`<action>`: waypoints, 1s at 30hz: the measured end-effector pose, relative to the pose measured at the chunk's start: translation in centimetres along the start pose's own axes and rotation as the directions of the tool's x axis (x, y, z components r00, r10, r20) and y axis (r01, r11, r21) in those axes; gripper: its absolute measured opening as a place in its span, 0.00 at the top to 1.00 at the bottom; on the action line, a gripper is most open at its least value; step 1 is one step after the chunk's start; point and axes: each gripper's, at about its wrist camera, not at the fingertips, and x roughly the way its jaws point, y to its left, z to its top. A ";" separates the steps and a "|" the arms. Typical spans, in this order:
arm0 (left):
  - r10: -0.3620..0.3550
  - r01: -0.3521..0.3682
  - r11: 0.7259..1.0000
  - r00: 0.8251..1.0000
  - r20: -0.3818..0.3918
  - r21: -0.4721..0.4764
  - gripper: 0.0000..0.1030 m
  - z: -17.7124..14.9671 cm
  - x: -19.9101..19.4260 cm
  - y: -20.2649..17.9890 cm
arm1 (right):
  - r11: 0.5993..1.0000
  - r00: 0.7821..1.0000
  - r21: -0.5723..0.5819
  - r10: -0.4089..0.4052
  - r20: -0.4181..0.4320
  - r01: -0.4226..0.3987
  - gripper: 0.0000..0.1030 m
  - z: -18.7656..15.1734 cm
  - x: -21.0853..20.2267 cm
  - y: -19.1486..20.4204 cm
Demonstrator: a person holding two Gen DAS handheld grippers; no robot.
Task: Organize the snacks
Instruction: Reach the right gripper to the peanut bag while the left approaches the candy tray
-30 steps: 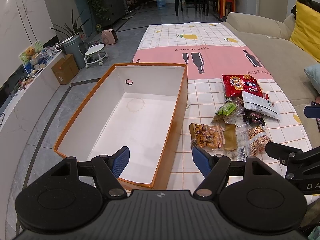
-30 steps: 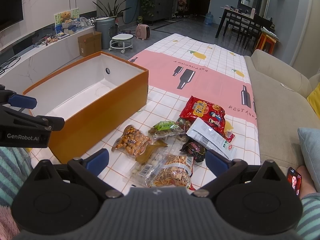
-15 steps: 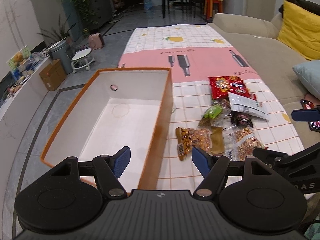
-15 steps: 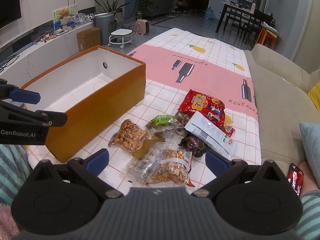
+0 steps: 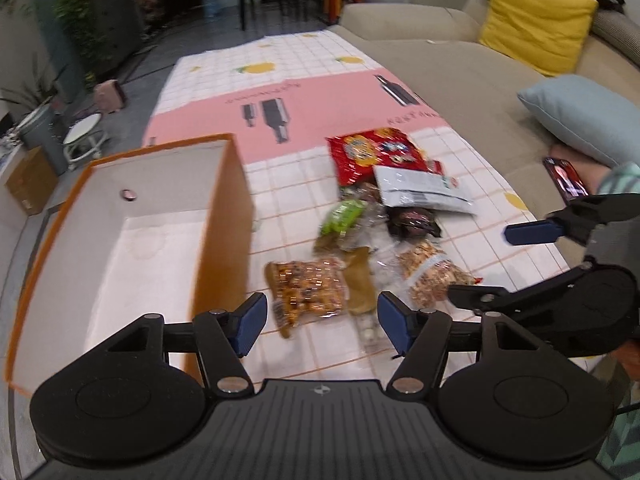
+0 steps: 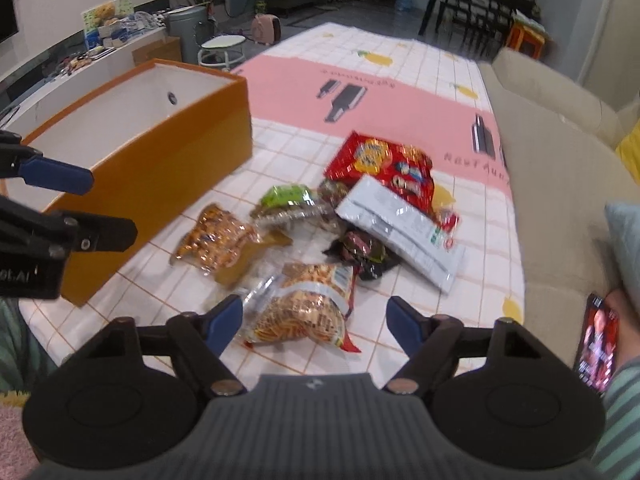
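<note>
Checked cloth (image 5: 288,184) with a pink band, bottle drawings and lemons covers the worktop, and the word "RESTAURANT" is printed on the band, partly readable in the right wrist view. A beige sofa (image 6: 560,184) runs along the right side, with a yellow cushion (image 5: 536,36) and a pale blue cushion (image 5: 580,116) seen on it. A dining set (image 6: 476,12) is seen at the far end of the room. An orange box (image 6: 160,152) with a white inside stands at the left. Snacks (image 6: 344,224) are heaped just right of it: a red bag (image 6: 380,164), a white bag (image 6: 400,232), a green packet (image 6: 288,196), nut packets (image 6: 308,304); their print is too blurred to be read. The left hand-held gripper (image 5: 318,320) and the right hand-held gripper (image 6: 314,320) are held wide apart, with nothing gripped, above the near packets.
</note>
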 end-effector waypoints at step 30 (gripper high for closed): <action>-0.227 0.155 0.924 0.958 -0.175 -0.349 0.19 -0.9 10.6 0.5 | 0.980 0.993 0.181 0.095 -0.077 -0.079 0.54 -1.3 6.6 -4.9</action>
